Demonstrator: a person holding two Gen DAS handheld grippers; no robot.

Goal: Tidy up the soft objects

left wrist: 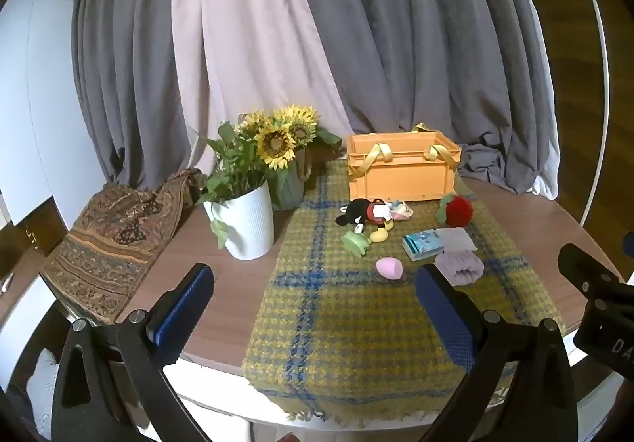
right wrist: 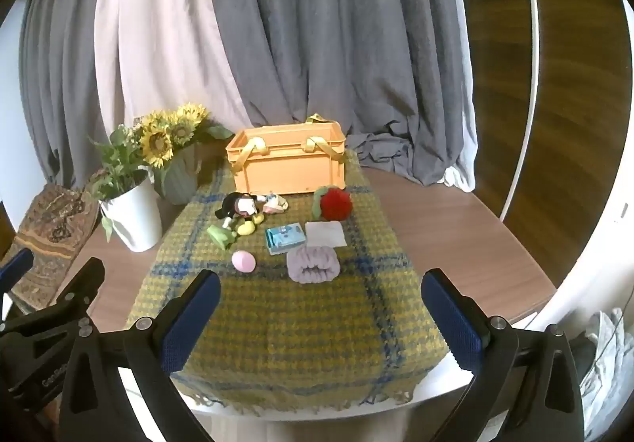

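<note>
- Blue-padded jaws spread wide on both tools: left gripper and right gripper hovering at near edge of round table, tilted down toward it, pinching nothing.
- Lying under everything: yellow-and-blue plaid cloth, running from near edge toward the back.
- Sitting nearest on cloth: lilac ribbed scrunchie, just right of centre; pink egg-shaped sponge a little to its left.
- Resting behind those: blue tissue pack beside a flat pale packet, the two touching or nearly so.
- Lying left of the pack: green clip-like toy, just beside the yellow feet of a mouse plush sprawled on its side; small pale crumpled item at the plush's right, too small to identify.
- Sitting right of middle, near basket front: red fuzzy strawberry with green leaf.
- Standing at back of cloth: orange basket, handles flopped over rim; inside not visible from either view.
- Standing off-cloth at left: white plant pot, sunflowers, patterned shawl; grey and pink curtains behind.
- Judging progress: at the very start. All soft items sitting loose outside the basket, none gripped; presumably every one awaiting transfer, nearest scrunchie or sponge looking the easiest first pick.
</note>
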